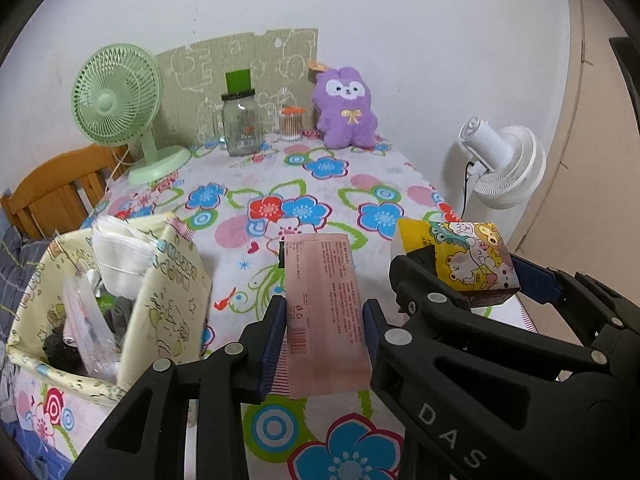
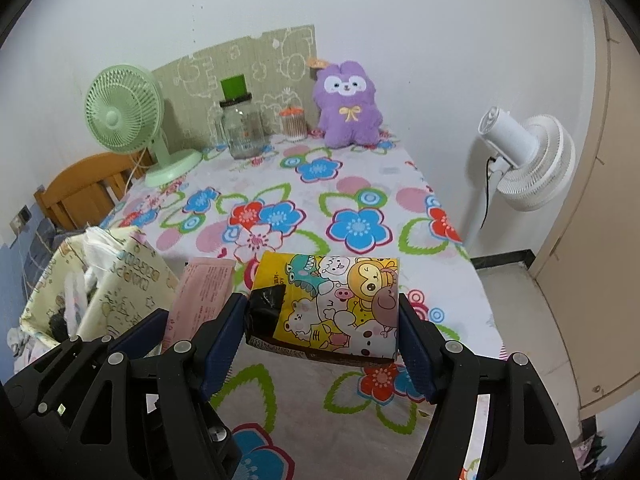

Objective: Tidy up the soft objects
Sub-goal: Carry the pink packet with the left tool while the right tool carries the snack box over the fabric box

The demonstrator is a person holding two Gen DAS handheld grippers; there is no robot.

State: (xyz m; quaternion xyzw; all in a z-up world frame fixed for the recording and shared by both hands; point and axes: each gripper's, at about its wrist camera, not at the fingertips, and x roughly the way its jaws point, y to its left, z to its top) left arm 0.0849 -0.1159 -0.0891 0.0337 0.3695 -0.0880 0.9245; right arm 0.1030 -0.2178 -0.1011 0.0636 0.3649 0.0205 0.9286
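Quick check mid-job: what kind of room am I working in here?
Most likely a home room, perhaps a bedroom. A table under a floral tablecloth carries a purple plush toy and a green desk fan, and a white standing fan stands beside it.

Both wrist cameras look forward and downward over a flowered table (image 1: pixel 320 184) toward the far wall. They sit side by side, seemingly close together, sharing the purple plush (image 2: pixel 346 106) and green fan (image 1: pixel 116 96).

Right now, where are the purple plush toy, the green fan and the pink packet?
purple plush toy (image 1: pixel 347 114): left wrist view, on its belly.
green fan (image 2: pixel 120 114): right wrist view, on the grille.
pink packet (image 1: pixel 326 312): left wrist view, on its printed face.
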